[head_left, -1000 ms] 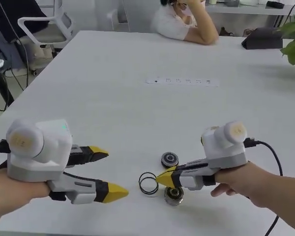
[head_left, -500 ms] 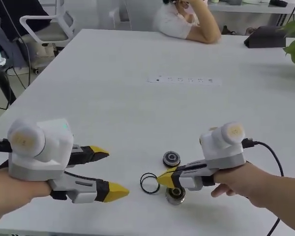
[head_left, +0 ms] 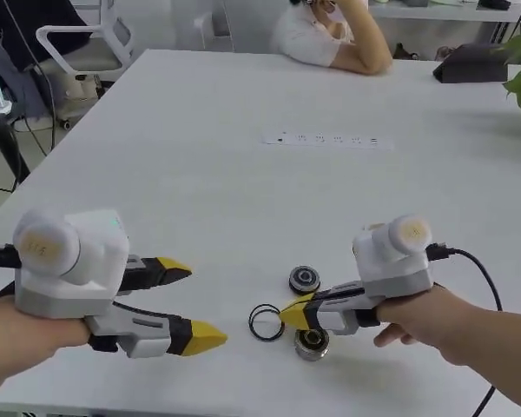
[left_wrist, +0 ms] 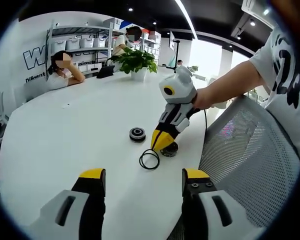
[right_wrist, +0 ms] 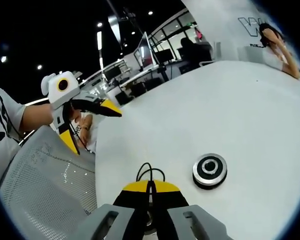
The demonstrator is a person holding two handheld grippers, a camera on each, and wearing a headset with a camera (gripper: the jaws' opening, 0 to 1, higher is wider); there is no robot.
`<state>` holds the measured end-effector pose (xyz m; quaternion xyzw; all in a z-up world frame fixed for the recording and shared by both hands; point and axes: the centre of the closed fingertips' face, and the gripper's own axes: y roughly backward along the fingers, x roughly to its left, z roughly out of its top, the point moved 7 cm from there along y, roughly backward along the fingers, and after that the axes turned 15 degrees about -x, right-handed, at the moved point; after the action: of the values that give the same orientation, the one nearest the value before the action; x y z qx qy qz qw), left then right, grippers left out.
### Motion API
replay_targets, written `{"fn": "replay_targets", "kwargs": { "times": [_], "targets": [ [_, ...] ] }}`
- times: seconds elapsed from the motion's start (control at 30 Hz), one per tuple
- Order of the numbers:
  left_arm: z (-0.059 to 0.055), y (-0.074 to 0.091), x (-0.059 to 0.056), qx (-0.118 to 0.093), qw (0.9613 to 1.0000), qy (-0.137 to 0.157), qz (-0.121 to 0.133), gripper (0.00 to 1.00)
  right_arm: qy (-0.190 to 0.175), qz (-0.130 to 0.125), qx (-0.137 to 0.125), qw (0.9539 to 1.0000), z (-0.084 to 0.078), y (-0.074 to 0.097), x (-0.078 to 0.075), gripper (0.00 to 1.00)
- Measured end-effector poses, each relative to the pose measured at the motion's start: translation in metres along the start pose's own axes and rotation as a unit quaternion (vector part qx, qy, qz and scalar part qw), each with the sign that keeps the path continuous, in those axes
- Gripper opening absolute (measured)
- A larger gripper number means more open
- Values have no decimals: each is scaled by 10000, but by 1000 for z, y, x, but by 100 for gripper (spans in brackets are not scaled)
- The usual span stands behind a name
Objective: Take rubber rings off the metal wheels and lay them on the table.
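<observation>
A white surface point(head_left: 200, 174) seen from above, with a hand-held gripper at each near corner. At near left, the left gripper point(head_left: 195, 304) has its yellow-tipped jaws wide apart, holding nothing and pointing right. At near right, the right gripper point(head_left: 288, 314) has its jaws pressed together, pointing left. Its tip sits just beside two thin black rubber rings point(head_left: 264, 322), which lie flat and overlapping on the surface between the two grippers. A near metal wheel point(head_left: 312, 344) rests on the surface directly under the right gripper's jaws, just right of the rings. A far metal wheel point(head_left: 304, 279) lies flat a little beyond it, apart from the rings. Farther back, mid-surface, lies a white power strip point(head_left: 326, 139). At the far edge a person point(head_left: 326, 35) sits leaning on the surface.
</observation>
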<state>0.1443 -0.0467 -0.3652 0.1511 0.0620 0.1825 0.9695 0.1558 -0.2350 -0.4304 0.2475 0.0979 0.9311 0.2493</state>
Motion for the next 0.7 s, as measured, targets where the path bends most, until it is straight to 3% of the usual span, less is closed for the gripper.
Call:
{"fn": "replay_targets", "kwargs": {
  "times": [0.43,0.7],
  "targets": [
    [0,0,0,23,10000,5,-17,59,61,-78,4,10000,0,1,-1,5],
    [2,-1,2,20,10000,9,-7,59,59,-123,-129,9998,5,7,-3,6]
  ]
}}
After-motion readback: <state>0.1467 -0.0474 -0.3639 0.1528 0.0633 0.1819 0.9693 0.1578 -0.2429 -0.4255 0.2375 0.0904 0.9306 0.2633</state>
